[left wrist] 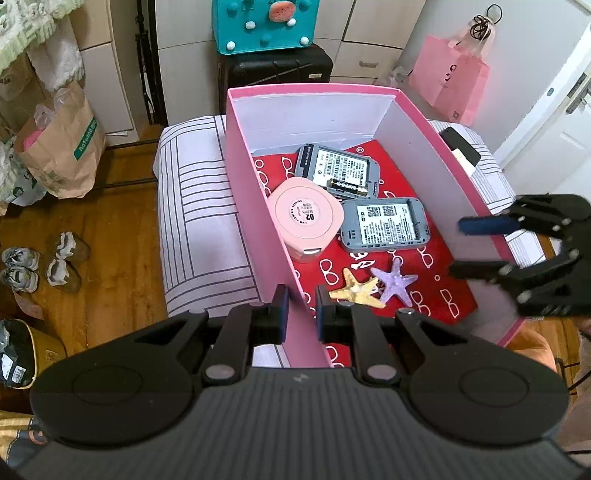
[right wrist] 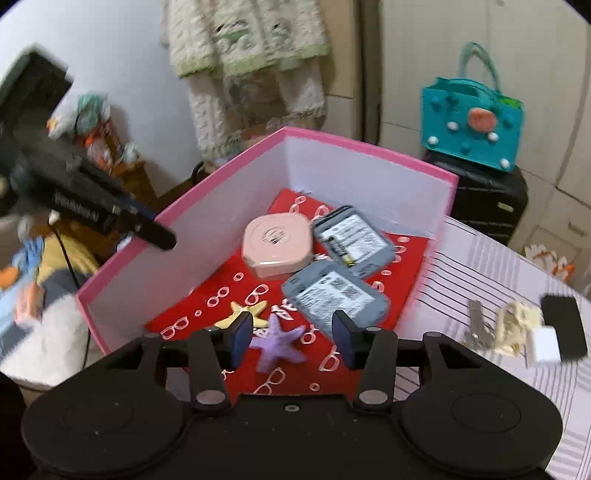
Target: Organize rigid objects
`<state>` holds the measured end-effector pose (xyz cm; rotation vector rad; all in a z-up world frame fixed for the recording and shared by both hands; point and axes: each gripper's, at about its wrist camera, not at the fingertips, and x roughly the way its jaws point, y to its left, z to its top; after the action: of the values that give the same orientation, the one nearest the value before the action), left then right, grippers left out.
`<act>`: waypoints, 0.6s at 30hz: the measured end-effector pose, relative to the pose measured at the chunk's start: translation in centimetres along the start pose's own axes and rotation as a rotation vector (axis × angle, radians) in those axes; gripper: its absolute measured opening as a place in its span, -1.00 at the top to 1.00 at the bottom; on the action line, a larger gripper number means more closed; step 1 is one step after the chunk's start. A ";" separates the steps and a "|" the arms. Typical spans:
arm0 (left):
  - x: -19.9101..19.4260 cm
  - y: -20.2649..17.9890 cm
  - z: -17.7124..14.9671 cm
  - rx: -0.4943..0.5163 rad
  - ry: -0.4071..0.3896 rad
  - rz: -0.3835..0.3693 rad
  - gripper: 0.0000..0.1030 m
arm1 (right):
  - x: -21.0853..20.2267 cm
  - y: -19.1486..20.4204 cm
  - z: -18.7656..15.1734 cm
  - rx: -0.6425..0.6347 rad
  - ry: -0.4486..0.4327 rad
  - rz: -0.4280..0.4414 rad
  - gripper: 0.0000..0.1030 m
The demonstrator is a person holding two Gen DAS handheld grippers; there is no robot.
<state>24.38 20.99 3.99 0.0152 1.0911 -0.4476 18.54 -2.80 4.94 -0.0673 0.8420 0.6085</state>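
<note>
A pink box (left wrist: 243, 177) with a red patterned floor stands on a striped stool. Inside lie a pink round case (left wrist: 304, 216), two grey devices (left wrist: 338, 170) (left wrist: 384, 223), a battery (left wrist: 349, 186), a yellow starfish (left wrist: 356, 290) and a purple starfish (left wrist: 395, 280). My left gripper (left wrist: 302, 312) is shut on the box's left wall near its front corner. My right gripper (right wrist: 291, 341) is open and empty above the purple starfish (right wrist: 277, 343); it shows over the box's right wall in the left wrist view (left wrist: 458, 247). The box (right wrist: 147, 266) shows in the right wrist view too.
On the stool right of the box lie keys with a cream charm (right wrist: 509, 325), a white block (right wrist: 543, 345) and a black phone (right wrist: 563, 326). A black suitcase (left wrist: 277, 68) with a teal bag (left wrist: 264, 24) stands behind. Shoes (left wrist: 44, 266) and paper bags (left wrist: 59, 147) sit on the floor at left.
</note>
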 end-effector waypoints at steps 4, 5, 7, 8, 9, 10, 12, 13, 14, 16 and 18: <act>0.0 0.3 -0.2 -0.010 -0.016 -0.026 0.73 | -4.2 -1.7 -1.1 0.075 -0.125 -0.021 -0.03; -0.1 0.6 -0.3 -0.018 -0.025 -0.036 0.72 | -5.3 -2.3 -1.6 0.102 -0.154 -0.017 -0.03; -0.1 1.0 -0.6 -0.042 -0.036 -0.057 0.72 | -7.1 -3.4 -2.6 0.148 -0.178 -0.021 -0.04; -0.1 1.2 -0.7 -0.057 -0.042 -0.067 0.71 | -7.6 -3.9 -3.1 0.168 -0.181 -0.043 -0.04; -0.1 1.3 -0.8 -0.063 -0.047 -0.072 0.71 | -8.1 -4.6 -3.6 0.186 -0.179 -0.074 -0.04; -0.1 1.4 -0.9 -0.071 -0.053 -0.076 0.71 | -8.4 -5.2 -4.1 0.201 -0.173 -0.102 -0.04; -0.1 1.5 -1.0 -0.083 -0.059 -0.080 0.71 | -8.8 -6.5 -5.3 0.236 -0.153 -0.167 -0.04; -0.1 1.4 -1.0 -0.081 -0.059 -0.078 0.71 | -8.8 -7.1 -6.0 0.242 -0.134 -0.200 -0.04; -0.1 1.3 -0.9 -0.081 -0.060 -0.076 0.71 | -8.7 -7.2 -6.6 0.240 -0.121 -0.226 -0.04; -0.1 1.2 -0.9 -0.079 -0.059 -0.070 0.71 | -8.4 -7.4 -7.6 0.234 -0.098 -0.237 -0.04; -0.1 1.0 -1.0 -0.069 -0.061 -0.058 0.71 | -7.9 -7.7 -8.5 0.234 -0.082 -0.221 -0.04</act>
<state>23.87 22.11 3.42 -0.0906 1.0484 -0.4596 12.78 -15.41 3.49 0.0762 0.8080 0.3005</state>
